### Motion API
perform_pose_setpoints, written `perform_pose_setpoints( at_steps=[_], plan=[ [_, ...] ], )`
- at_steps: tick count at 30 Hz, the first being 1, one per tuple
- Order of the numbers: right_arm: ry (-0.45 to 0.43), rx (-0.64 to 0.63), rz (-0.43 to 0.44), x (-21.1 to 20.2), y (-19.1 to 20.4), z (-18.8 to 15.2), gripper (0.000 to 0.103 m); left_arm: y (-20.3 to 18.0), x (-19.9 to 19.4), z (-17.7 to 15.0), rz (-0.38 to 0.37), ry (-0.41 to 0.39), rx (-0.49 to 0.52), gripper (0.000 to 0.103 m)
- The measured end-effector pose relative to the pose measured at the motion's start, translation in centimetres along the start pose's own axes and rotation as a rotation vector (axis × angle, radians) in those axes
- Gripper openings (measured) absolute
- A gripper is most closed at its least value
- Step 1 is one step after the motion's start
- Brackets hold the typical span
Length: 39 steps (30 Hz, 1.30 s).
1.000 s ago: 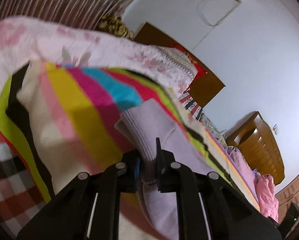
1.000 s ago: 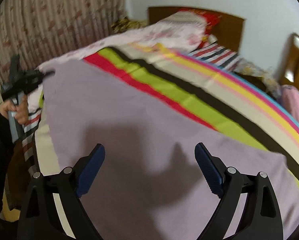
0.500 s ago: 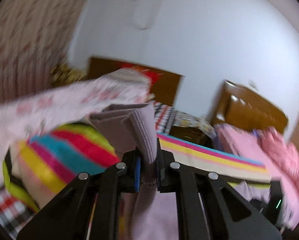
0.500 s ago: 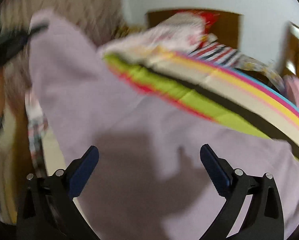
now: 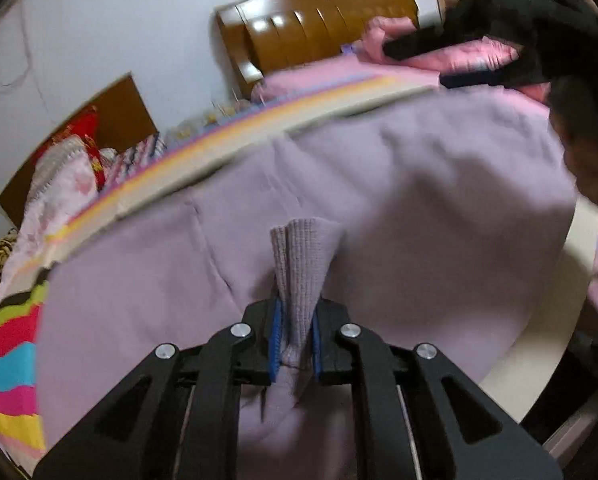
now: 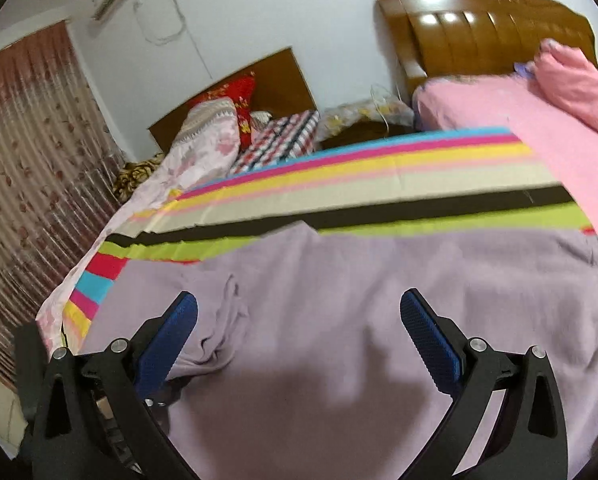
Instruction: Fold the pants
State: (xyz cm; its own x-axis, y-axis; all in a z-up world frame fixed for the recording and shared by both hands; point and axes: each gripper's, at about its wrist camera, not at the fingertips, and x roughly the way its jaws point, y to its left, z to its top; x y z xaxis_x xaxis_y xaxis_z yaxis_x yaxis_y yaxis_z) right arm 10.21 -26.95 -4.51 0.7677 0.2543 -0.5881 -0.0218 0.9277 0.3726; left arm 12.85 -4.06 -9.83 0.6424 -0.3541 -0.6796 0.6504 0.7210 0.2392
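The left gripper (image 5: 295, 336) pinches the ribbed cuff (image 5: 303, 264) of the lilac pants (image 5: 419, 208), and its blue pads (image 5: 277, 338) press on the knit from both sides. Its jaws have just been opening a tiny bit, but the cuff sits tight between them, so it's a hold, not a let-go.

What's new vs. a sec ago: back then the cuff was out at the far end of the bed, with the striped sheet (image 6: 379, 168) big behind it. Now the cuff is over the wide part of the pants, and lilac cloth fills most of the left wrist view. So the leg end has been carried across onto the rest (that looks like the fold itself, prob. leg end to waist).

The right gripper (image 6: 299, 332) is wide apart with nothing between its jaws; they've just been opening a bit more. It hangs over the pants, which lie flat on the striped sheet. In the right wrist view a bunched fold (image 6: 223, 332) of cloth shows near its left pad, just where the left gripper sits low in that picture.

The fold isn't laid flat yet, I think. The cuff needs setting down, then letting go. The edges may not line up; can't tell from here.
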Motion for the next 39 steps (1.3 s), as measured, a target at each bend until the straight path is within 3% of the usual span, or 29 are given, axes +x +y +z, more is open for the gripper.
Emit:
perform_pose_setpoints(
  at_steps=[2,4,6,9,12,15,19,23,25,27,30,34,36,38,39],
  plan=[
    [0.027,0.004,0.012,0.6,-0.1,-0.7,0.098,0.7,-1.3,-0.4,-0.062,-0.016,-0.023,0.03],
    [0.062,0.004,0.041,1.7,0.3,-1.6,0.098,1.8,-3.6,-0.9,-0.076,-0.086,-0.065,0.079],
    [0.098,0.011,0.099,2.1,0.9,-2.4,0.095,2.8,-7.2,-1.8,-0.057,-0.19,-0.112,0.092],
    [0.177,0.008,0.201,3.6,3.1,-3.5,0.082,5.7,-10.0,-4.1,-0.041,-0.239,-0.229,0.095],
    [0.273,-0.005,0.271,4.9,5.4,-4.7,0.074,9.7,-9.8,-6.9,0.091,-0.167,-0.328,0.095],
    [0.358,-0.005,0.285,6.2,7.2,-6.6,0.07,12.6,-9.4,-9.5,0.223,-0.099,-0.424,0.095],
    [0.351,0.028,0.287,6.3,7.7,-6.8,0.07,15.0,-7.6,-11.3,0.255,-0.033,-0.508,0.095],
    [0.375,0.081,0.332,7.5,8.3,-6.6,0.067,15.8,-5.5,-12.1,0.212,-0.001,-0.579,0.096],
    [0.357,0.077,0.334,7.5,7.9,-6.4,0.06,16.0,-5.1,-12.4,0.218,0.004,-0.603,0.1],
    [0.339,0.087,0.314,8.0,7.7,-6.1,0.037,16.3,-5.0,-12.7,0.211,0.007,-0.614,0.1],
    [0.308,0.079,0.315,7.4,7.4,-6.2,0.018,15.5,-6.1,-12.8,0.222,0.006,-0.597,0.1],
    [0.229,-0.019,0.304,4.6,8.8,-5.9,0.015,14.6,-8.6,-11.1,0.301,-0.059,-0.533,0.1],
    [0.248,-0.017,0.297,4.4,9.0,-6.3,0.015,14.5,-9.2,-10.4,0.313,-0.071,-0.509,0.1],
    [0.307,-0.005,0.254,5.9,8.0,-7.6,0.015,14.2,-8.6,-10.1,0.336,-0.039,-0.472,0.1],
    [0.301,0.024,0.275,6.2,7.3,-7.9,0.011,14.2,-7.9,-10.2,0.342,-0.01,-0.46,0.1]
  ],
)
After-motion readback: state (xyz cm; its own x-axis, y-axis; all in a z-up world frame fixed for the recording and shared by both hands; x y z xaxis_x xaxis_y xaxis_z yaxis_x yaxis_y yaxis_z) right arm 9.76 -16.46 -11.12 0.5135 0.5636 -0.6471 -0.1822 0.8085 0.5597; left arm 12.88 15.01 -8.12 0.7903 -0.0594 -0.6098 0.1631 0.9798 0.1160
